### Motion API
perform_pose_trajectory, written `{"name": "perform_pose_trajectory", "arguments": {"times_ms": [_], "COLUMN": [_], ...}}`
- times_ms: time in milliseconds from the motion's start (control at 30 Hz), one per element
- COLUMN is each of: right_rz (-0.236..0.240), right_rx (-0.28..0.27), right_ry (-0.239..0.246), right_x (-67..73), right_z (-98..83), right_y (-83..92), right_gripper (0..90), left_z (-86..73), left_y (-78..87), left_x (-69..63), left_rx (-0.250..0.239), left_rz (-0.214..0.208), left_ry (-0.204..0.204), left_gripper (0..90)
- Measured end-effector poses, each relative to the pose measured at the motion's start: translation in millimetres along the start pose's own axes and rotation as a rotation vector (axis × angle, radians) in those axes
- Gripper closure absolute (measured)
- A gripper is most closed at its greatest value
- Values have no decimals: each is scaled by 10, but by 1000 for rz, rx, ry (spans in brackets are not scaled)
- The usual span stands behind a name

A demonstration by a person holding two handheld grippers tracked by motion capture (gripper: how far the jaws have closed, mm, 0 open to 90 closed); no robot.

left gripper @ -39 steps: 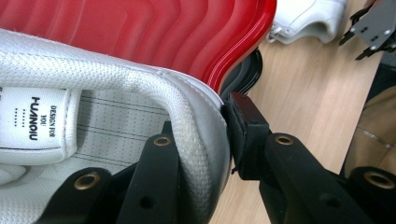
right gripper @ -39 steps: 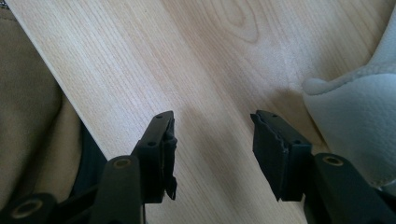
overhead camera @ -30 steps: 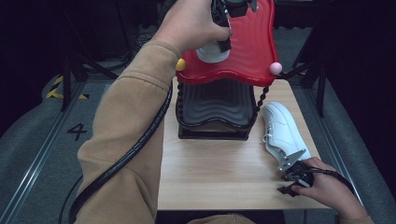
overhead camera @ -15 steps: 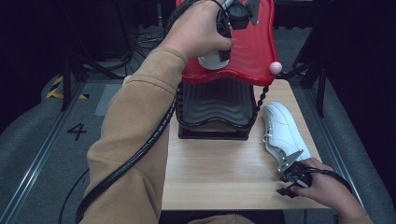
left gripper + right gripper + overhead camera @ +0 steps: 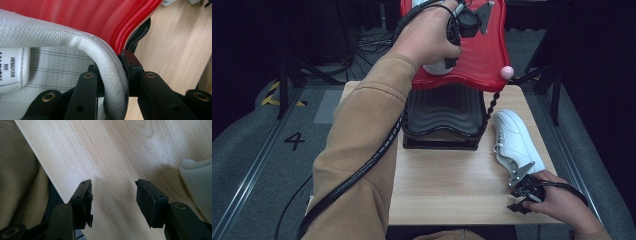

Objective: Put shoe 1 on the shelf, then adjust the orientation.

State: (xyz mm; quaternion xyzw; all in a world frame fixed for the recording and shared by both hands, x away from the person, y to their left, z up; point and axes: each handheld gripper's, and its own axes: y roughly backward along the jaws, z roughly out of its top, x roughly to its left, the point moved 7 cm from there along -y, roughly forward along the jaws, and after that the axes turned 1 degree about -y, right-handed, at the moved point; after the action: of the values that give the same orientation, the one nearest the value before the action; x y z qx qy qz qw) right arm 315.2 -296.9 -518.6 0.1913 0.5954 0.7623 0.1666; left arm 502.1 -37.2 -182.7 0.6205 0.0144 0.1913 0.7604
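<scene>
- Left gripper jaws are clamping a shoe collar, sinking it onto the red tier.
- Right gripper jaws are gaping empty over the worktop, second shoe beside them.

Left hand: raised over the red shelf, gripping the left gripper.
Held shoe: white, mostly hidden under the hand; it seems to rest on the red shelf.
Black shelf: below the red one, on the table.
Second shoe: white, flat on the table right of the rack.
Right gripper: at that shoe's heel, jaws apart.
Right hand: resting near the table's front edge.
</scene>
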Motion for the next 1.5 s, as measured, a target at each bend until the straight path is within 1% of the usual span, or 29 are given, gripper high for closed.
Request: {"name": "perform_pose_trajectory", "arguments": {"times_ms": [167,233,300,333,367,400,500,600,633,667,733,767,800,867,900,967,1000,1033,1067,1100,1133,1167,1200,1233,1267,1300,1400,1467,1500], "right_rz": [2,0,0,0,2,1,2,4,4,3,2,2,2,2,0,-4,-4,-9,-14,-6,5,9,9,13,13,13,14,14,16], "right_rx": [1,1,0,0,-1,0,1,1,0,0,0,0,0,-4,-6,-15,-15,-17,-26,-39,-48,-56,-56,-62,-63,-62,-60,-59,-59], "right_ry": [-4,-3,-3,-3,-4,-4,0,-5,-5,-5,-6,-5,-5,-4,-4,-5,-5,-2,2,4,6,10,10,9,12,13,12,13,8], "right_x": [2,-3,-3,-3,-3,-3,-5,1,0,-4,-8,-8,-8,-8,-8,-10,-10,-19,-27,-14,-3,4,4,9,8,7,1,-8,-11], "right_z": [8,8,9,9,11,11,14,24,26,28,26,25,25,26,28,28,28,30,37,50,59,69,69,79,85,86,86,81,76], "right_y": [-14,-14,-14,-14,-14,-16,-25,-27,-25,-24,-26,-27,-27,-23,-20,-2,-2,6,16,28,35,38,38,41,40,37,21,17,16], "right_gripper": [463,462,461,461,460,460,460,459,459,459,459,459,459,459,459,459,459,460,462,463,463,464,464,465,466,467,468,469,469], "left_z": [-13,-36,-52,-52,-61,-72,-99,-111,-111,-105,-103,-110,-110,-135,-147,-191,-191,-217,-253,-314,-314,-384,-384,-433,-452,-480,-535,-596,-614], "left_y": [-6,5,40,40,60,86,162,291,365,452,570,615,615,697,723,735,735,699,652,559,559,431,431,338,293,240,59,-113,-158], "left_x": [-21,-17,-4,-4,-4,-12,-24,-33,-46,-73,-156,-198,-198,-273,-317,-447,-447,-498,-540,-615,-615,-711,-711,-754,-775,-810,-898,-935,-945], "left_rx": [-13,-23,-44,-44,-60,-67,-80,-111,-133,-168,-212,-222,-222,-241,-253,-279,-279,-286,-277,-276,-276,-277,-277,-269,-269,-265,-281,-273,-272], "left_rz": [-14,-34,-37,-37,-39,-47,-45,-30,-18,-11,-24,-30,-30,-22,-28,-80,-80,-101,-111,-121,-121,-166,-166,-166,-169,-184,-233,-250,-257], "left_ry": [2,25,55,55,66,68,65,57,50,29,2,-5,-5,-11,-17,-46,-46,-57,-66,-79,-79,-94,-94,-100,-102,-107,-108,-101,-106], "left_gripper": [744,727,648,589,589,543,498,462,452,443,457,456,456,457,455,455,452,452,441,439,439,439,440,440,441,441,447,449,451]}}
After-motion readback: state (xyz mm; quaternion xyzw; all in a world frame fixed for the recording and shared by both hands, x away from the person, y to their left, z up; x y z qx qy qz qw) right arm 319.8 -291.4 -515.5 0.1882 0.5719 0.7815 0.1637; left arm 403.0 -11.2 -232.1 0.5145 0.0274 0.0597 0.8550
